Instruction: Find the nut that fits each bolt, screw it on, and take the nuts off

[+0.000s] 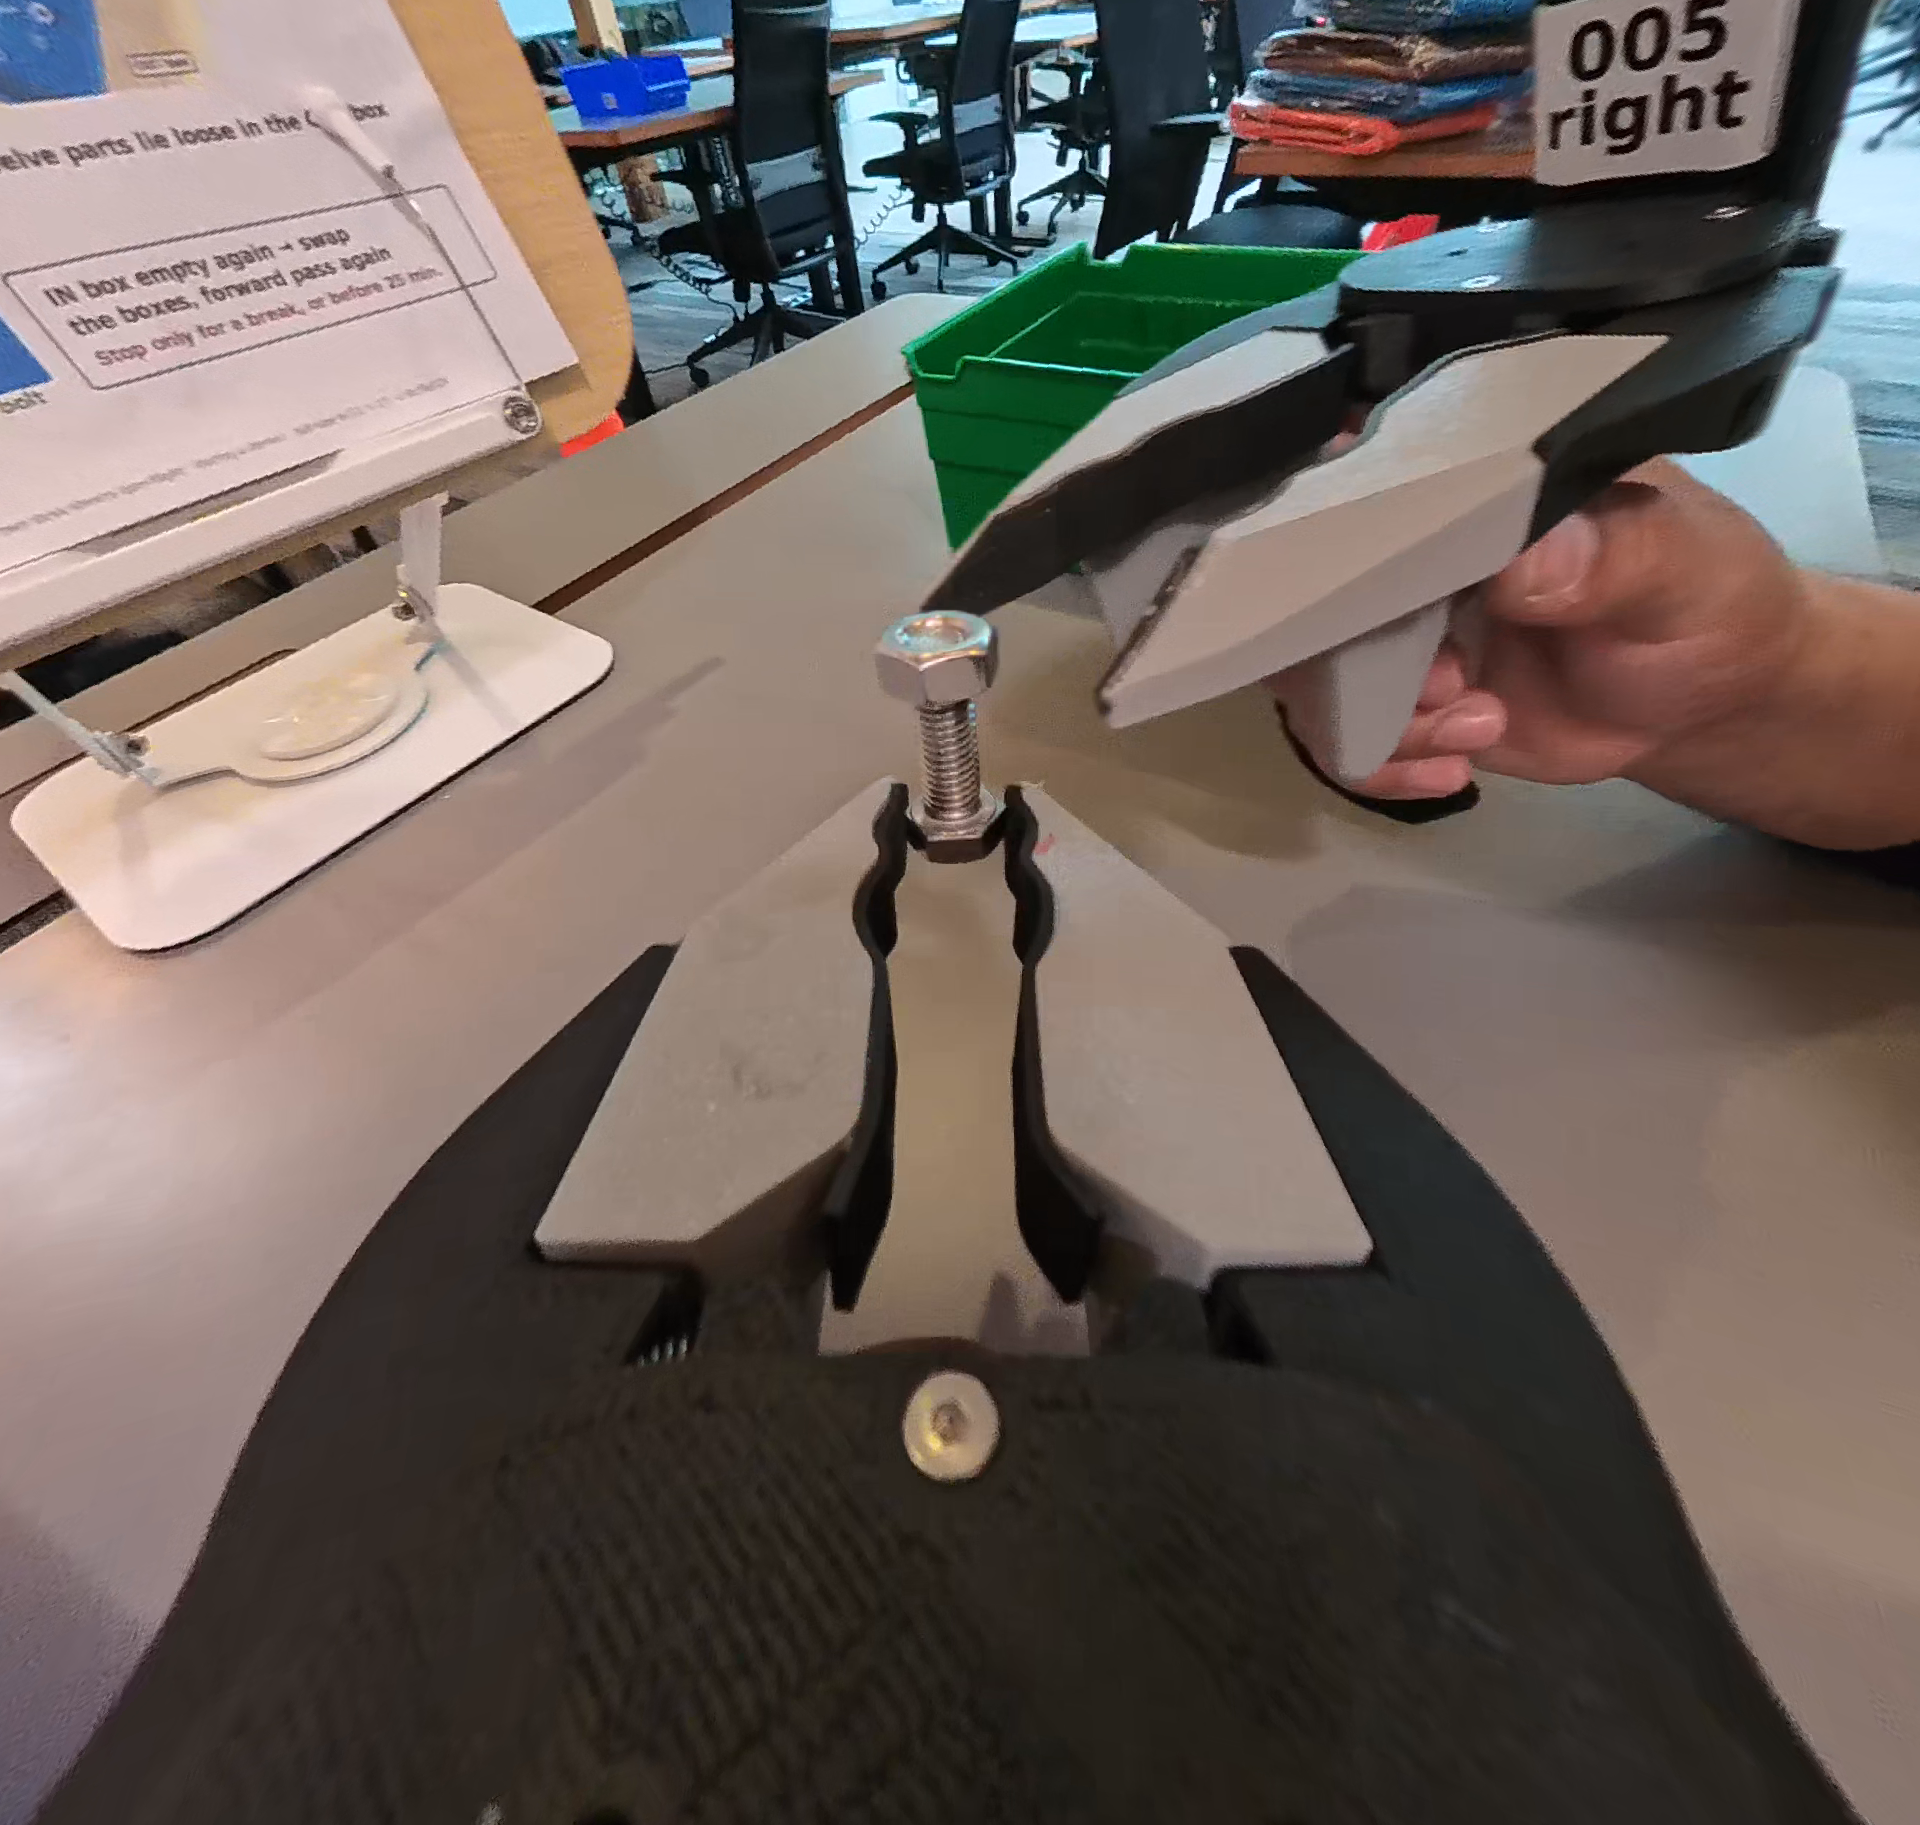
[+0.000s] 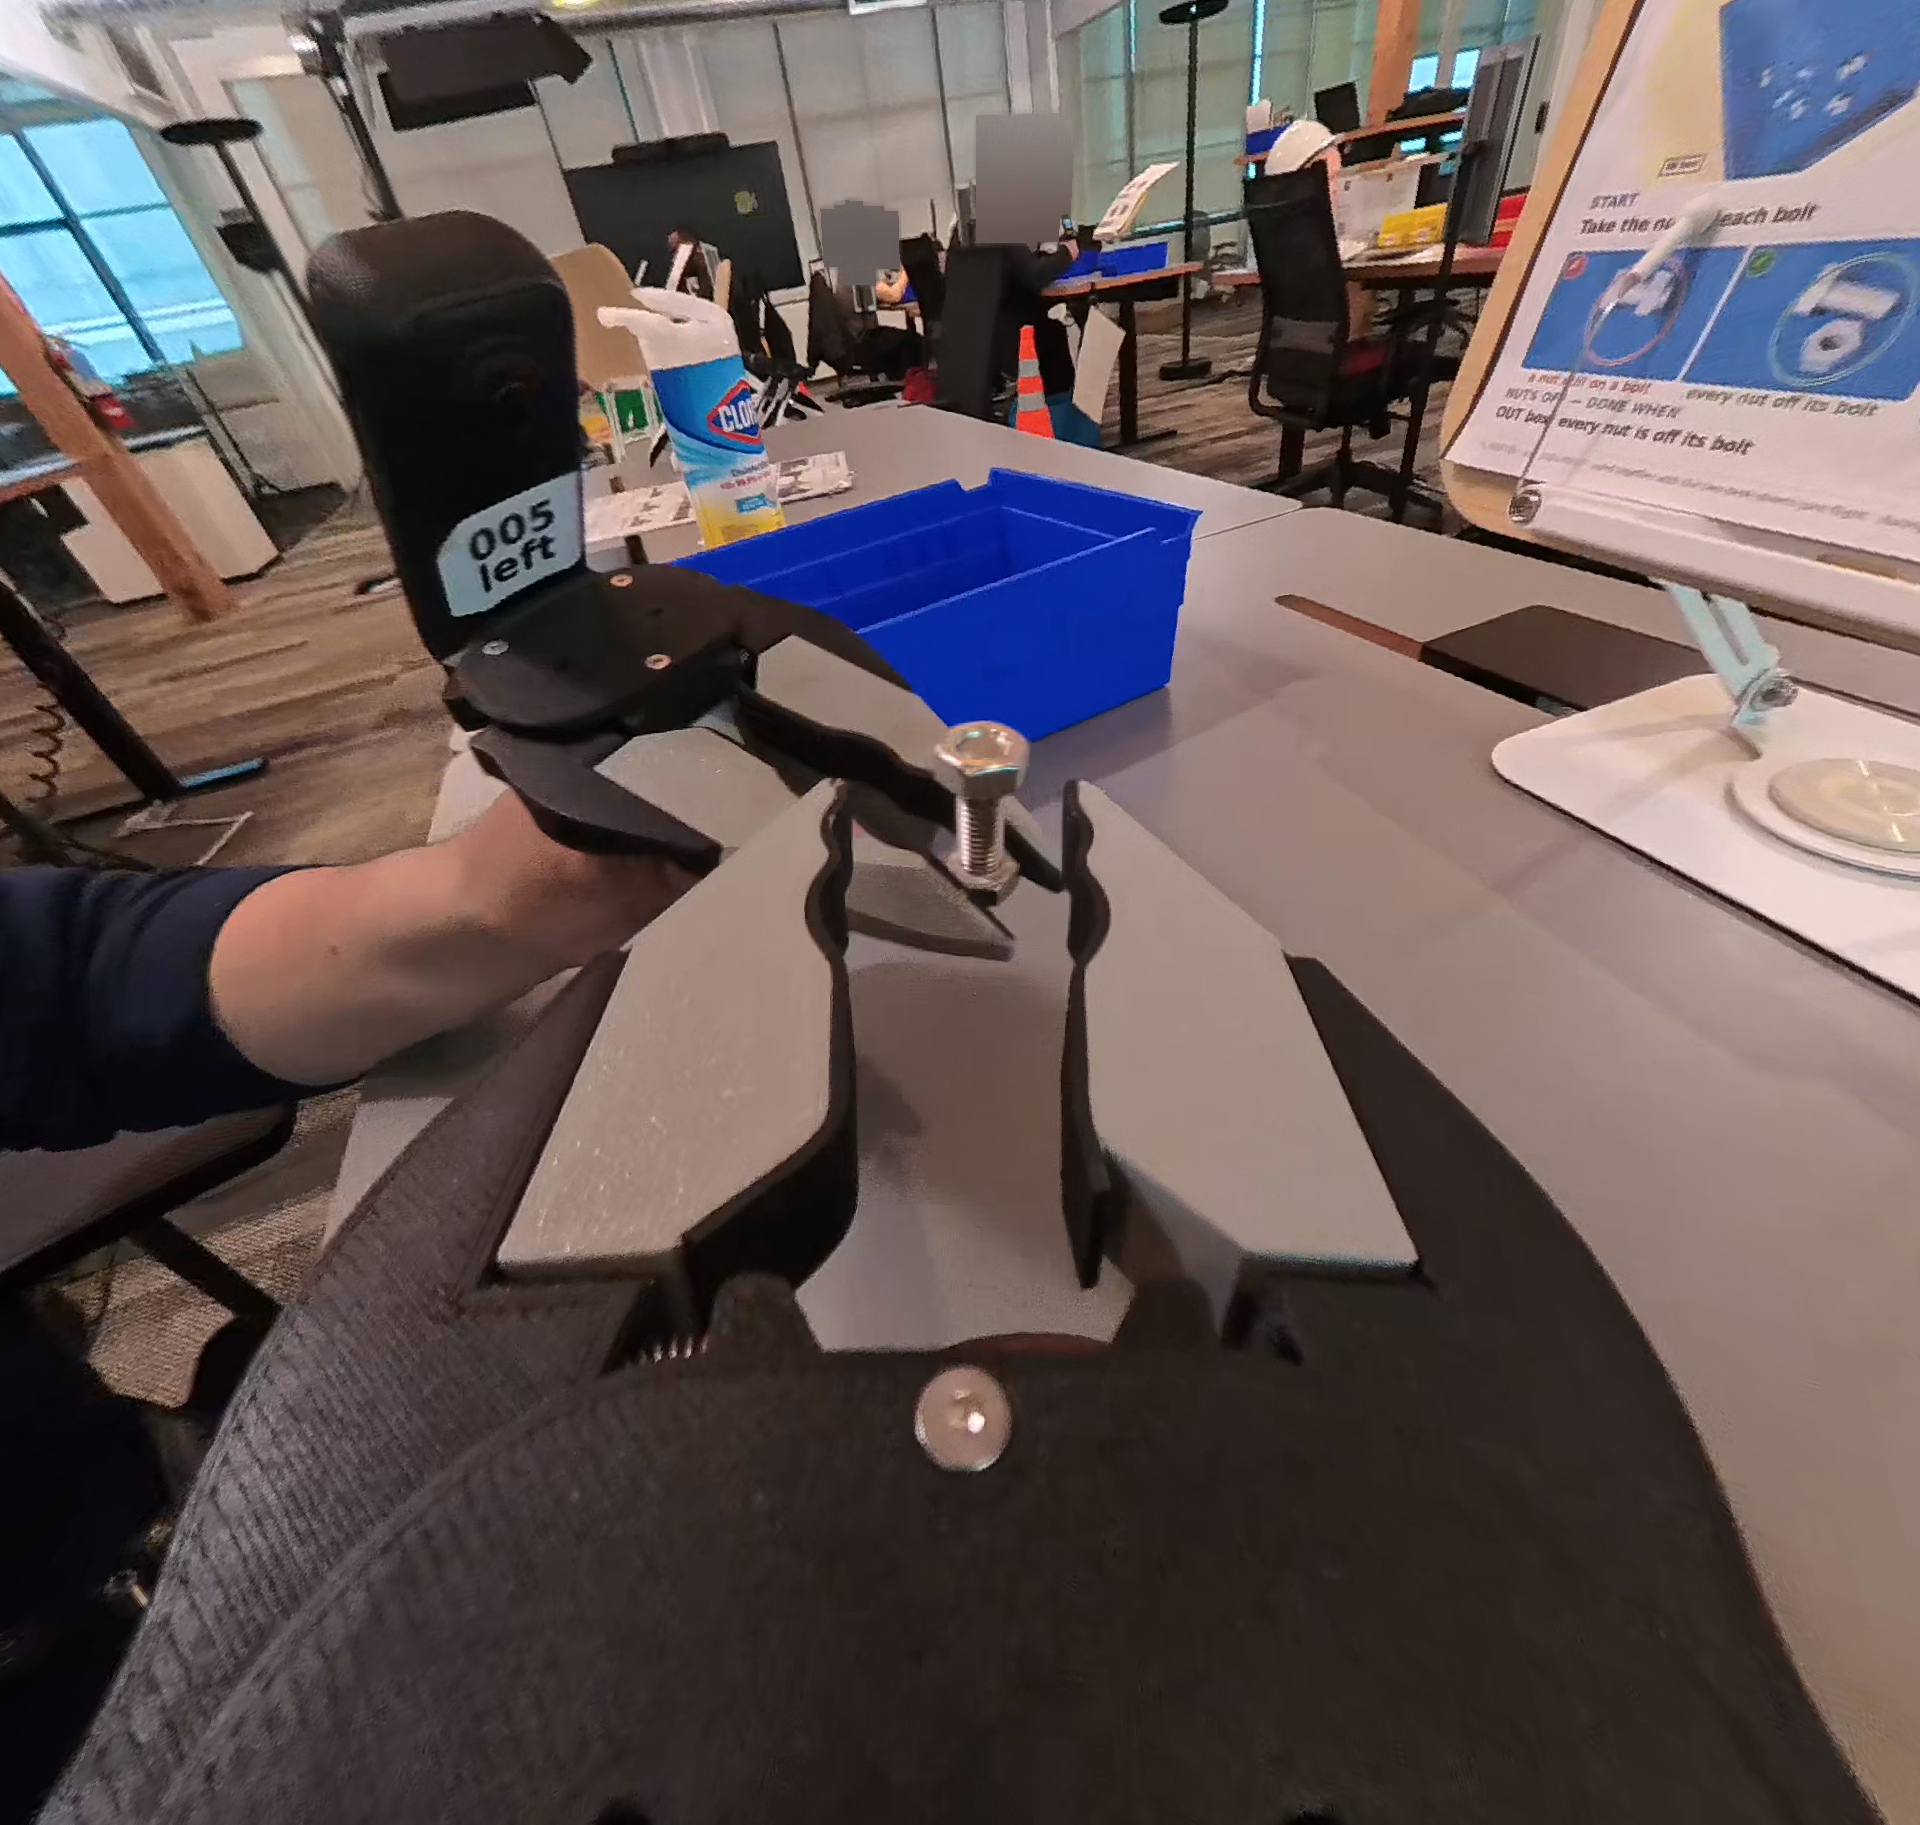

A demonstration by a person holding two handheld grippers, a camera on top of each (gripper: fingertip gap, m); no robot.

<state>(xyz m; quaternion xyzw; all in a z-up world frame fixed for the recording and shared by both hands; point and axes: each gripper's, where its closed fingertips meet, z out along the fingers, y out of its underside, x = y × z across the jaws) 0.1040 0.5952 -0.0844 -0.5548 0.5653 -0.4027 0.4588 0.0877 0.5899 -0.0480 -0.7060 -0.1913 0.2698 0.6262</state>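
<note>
Evidently the left gripper (image 1: 954, 819) is pinching the silver hex nut (image 1: 953, 833) so the upright steel bolt (image 1: 940, 695) is standing steady for the spread right gripper (image 2: 956, 840).

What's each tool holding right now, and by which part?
The left tool grips the nut at the lower end of the upright bolt. The right tool is open, holding nothing.
</note>
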